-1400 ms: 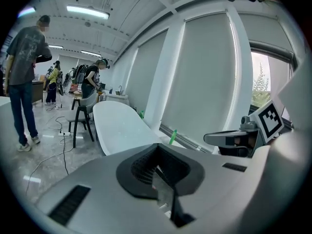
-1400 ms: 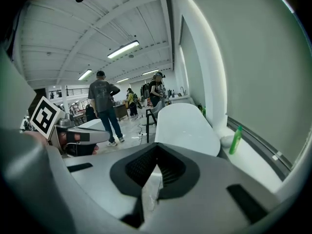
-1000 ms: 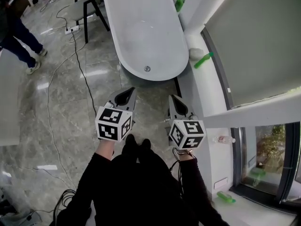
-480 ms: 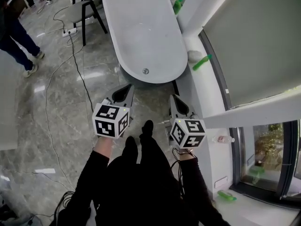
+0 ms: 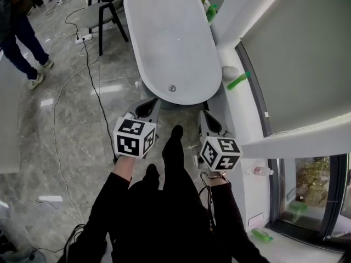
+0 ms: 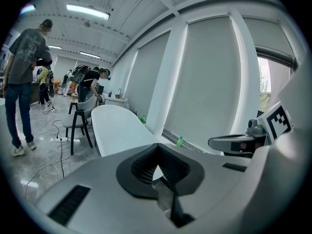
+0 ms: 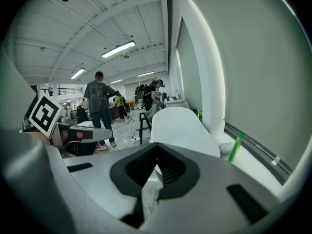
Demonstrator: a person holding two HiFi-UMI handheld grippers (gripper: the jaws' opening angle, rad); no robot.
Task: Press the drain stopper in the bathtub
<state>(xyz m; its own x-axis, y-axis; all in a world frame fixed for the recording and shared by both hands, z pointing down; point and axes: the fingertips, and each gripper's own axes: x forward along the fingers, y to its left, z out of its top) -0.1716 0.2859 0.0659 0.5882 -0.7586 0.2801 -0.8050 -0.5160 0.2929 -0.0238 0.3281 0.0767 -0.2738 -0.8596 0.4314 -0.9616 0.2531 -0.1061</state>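
Note:
The white oval bathtub (image 5: 170, 37) lies ahead, with the small round metal drain stopper (image 5: 171, 88) on its floor near the close end. My left gripper (image 5: 147, 109) is shut and empty, just short of the tub's near rim and left of the stopper. At the same height on the other side, my right gripper (image 5: 211, 124) is also shut and empty. The left gripper view shows the tub (image 6: 117, 126) beyond the closed jaws of the left gripper (image 6: 157, 172). In the right gripper view the tub (image 7: 178, 126) stretches away past the right gripper (image 7: 155, 172). The stopper is hidden in both gripper views.
A green bottle (image 5: 238, 81) lies on the white ledge (image 5: 241, 114) right of the tub, and another green bottle (image 5: 210, 12) stands at the far end. A dark chair (image 5: 104, 7) and a floor cable (image 5: 82, 75) are to the left. A person (image 5: 16, 32) stands far left.
I have stepped closer to the tub, one foot moving forward between the grippers. Both grippers stay shut and now sit nearer the tub's close end.

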